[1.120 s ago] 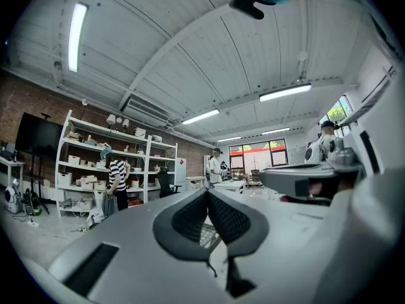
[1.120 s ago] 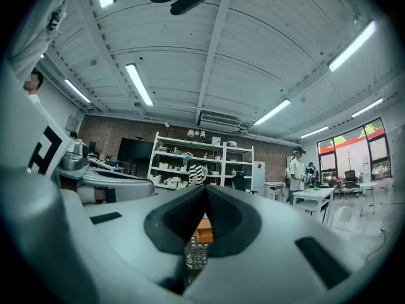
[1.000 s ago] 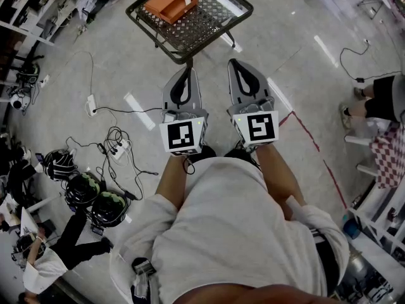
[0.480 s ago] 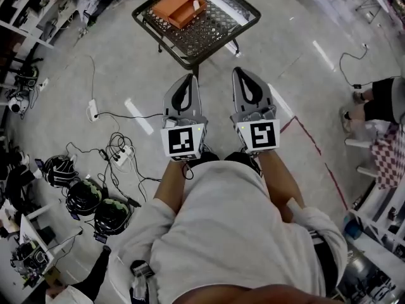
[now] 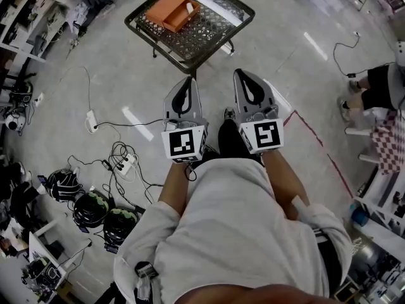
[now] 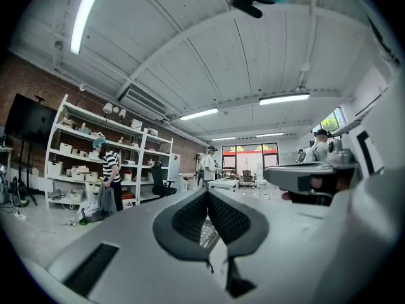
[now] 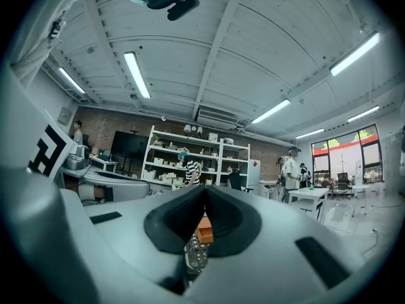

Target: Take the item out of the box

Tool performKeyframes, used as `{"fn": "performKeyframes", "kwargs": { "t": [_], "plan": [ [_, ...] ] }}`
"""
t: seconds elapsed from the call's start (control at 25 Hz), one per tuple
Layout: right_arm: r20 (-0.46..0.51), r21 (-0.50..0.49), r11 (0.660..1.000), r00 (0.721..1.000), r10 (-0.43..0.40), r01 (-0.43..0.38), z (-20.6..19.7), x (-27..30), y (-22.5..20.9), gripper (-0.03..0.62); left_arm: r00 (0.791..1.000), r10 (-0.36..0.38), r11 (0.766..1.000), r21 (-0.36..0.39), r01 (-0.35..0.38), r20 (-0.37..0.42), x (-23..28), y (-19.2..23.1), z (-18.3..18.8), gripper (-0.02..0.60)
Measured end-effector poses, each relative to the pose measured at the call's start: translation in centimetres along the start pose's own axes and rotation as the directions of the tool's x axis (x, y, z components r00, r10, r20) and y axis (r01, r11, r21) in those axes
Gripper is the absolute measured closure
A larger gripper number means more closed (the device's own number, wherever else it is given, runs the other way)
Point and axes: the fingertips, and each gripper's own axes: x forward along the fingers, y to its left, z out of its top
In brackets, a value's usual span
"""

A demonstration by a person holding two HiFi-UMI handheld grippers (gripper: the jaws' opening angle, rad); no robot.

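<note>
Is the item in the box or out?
In. A white item lies inside the orange box on the mesh table.

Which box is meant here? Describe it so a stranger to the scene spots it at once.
Ahead of the person a dark mesh-topped table stands on the grey floor. On its left part lies the box, shallow and open. It is the only orange thing there, with a small white item inside.
</note>
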Motion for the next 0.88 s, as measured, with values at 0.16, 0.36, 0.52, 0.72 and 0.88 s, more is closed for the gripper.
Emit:
{"fn": "performKeyframes", "kwargs": {
  "t": [0.16,0.36,0.52,0.72,0.88],
  "plan": [
    [0.006,0.004,1.0,1.0,0.012,-0.012,-1.0,1.7,-0.3,0.591,1.0,-0.015,1.0,-0.002,0.015,-0.02,1.5,0.5,-1.5,0.574],
    [-0.01,0.019,0.999,0.999,0.041,-0.04,-1.5,5.4,-1.3,0.591,1.0,-0.005,1.0,0.001,0.005,-0.028,4.6,2.0,-1.3,0.574],
    [-0.022,0.029,0.998,0.998,0.057,-0.056,-1.8,9.3,-3.2,0.591,1.0,-0.01,1.0,0.0,0.01,-0.029,9.2,3.2,-1.1,0.574],
    [-0.048,0.042,0.997,0.997,0.063,-0.061,-4.1,14.2,-8.0,0.591,0.998,-0.023,1.0,-0.014,0.022,-0.062,16.6,3.5,-2.2,0.574],
    [-0.048,0.042,0.996,0.996,0.08,-0.078,-4.7,18.2,-11.9,0.591,0.994,-0.014,1.0,-0.027,0.011,-0.107,22.3,3.9,-2.5,0.574]
  ]
}}
